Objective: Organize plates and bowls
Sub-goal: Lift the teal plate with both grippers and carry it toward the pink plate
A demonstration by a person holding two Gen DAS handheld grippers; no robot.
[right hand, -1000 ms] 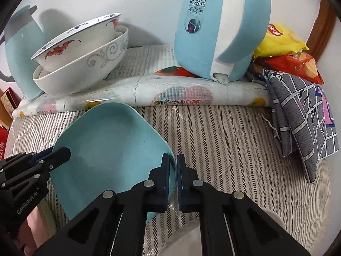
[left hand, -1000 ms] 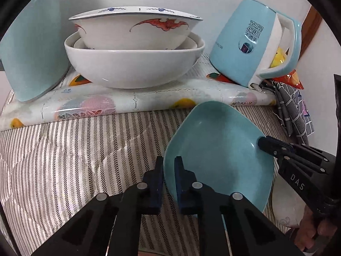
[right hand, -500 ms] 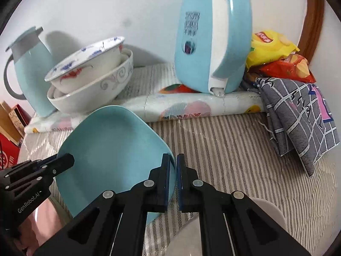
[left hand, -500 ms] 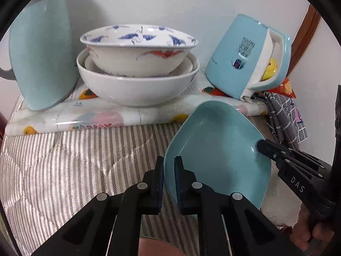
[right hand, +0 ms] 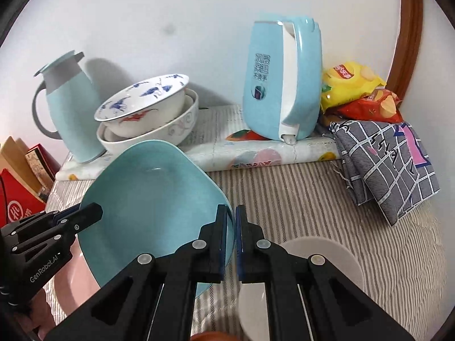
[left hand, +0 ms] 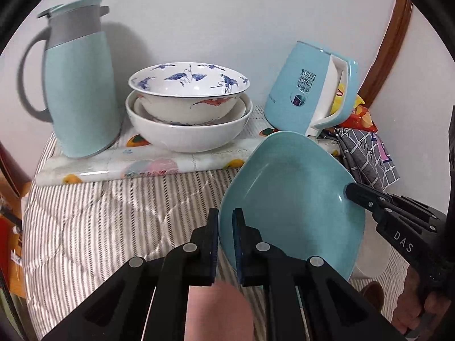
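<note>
Both grippers hold one light blue squarish plate (left hand: 293,199), lifted above the striped cloth. My left gripper (left hand: 225,227) is shut on its left rim. My right gripper (right hand: 232,227) is shut on the opposite rim of the plate (right hand: 153,199); it shows at the right of the left wrist view (left hand: 348,191). A crane-painted bowl (left hand: 187,91) sits nested in a larger white bowl (left hand: 187,133) at the back. A pink plate (right hand: 71,278) lies below the blue plate. A white plate (right hand: 321,255) lies under my right gripper.
A light blue thermos jug (left hand: 76,85) stands left of the bowls and a blue electric kettle (left hand: 310,96) right of them, on a fruit-print mat (left hand: 142,167). Snack bags (right hand: 355,93) and a folded checked cloth (right hand: 389,156) lie at the right. Red boxes (right hand: 17,196) sit at the left edge.
Both grippers have pulled back and risen with the blue plate still held. The bowls and kettle look farther away, and the whole thermos jug has come into view.
</note>
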